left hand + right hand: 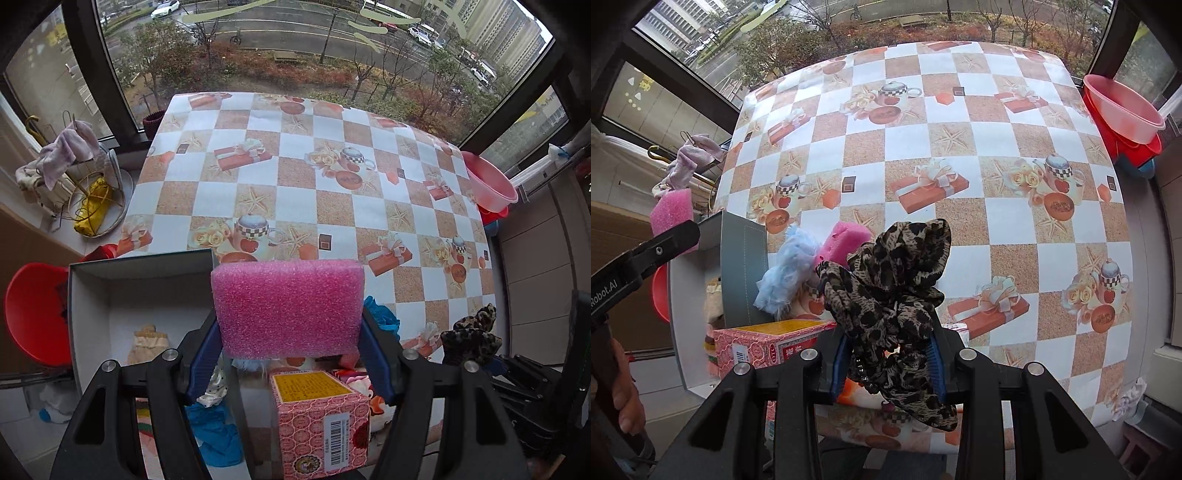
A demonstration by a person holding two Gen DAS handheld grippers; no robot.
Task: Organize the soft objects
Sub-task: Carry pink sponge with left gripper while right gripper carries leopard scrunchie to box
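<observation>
We hold a thick pink foam sponge block (288,308) between the blue pads of our left gripper (290,354); its surface is rough and porous, the corners are rounded, and the pads press on its two short sides. It hangs in the air above the near edge of the table, beside the open grey cardboard box (88,295). Our right gripper (888,369) is closed on a leopard-print fabric scrunchie (890,295), brown and black, thin and much wrinkled, which bulges out above and below the fingers. Inside the grey box, which has white inner walls, lies one small beige plush thing (147,341); we cannot tell what it is. On the checkered tablecloth (960,155) near the box lie a light blue fluffy piece (786,269), a second pink sponge (849,238) and a pink patterned carton (321,421) with a yellow top.
</observation>
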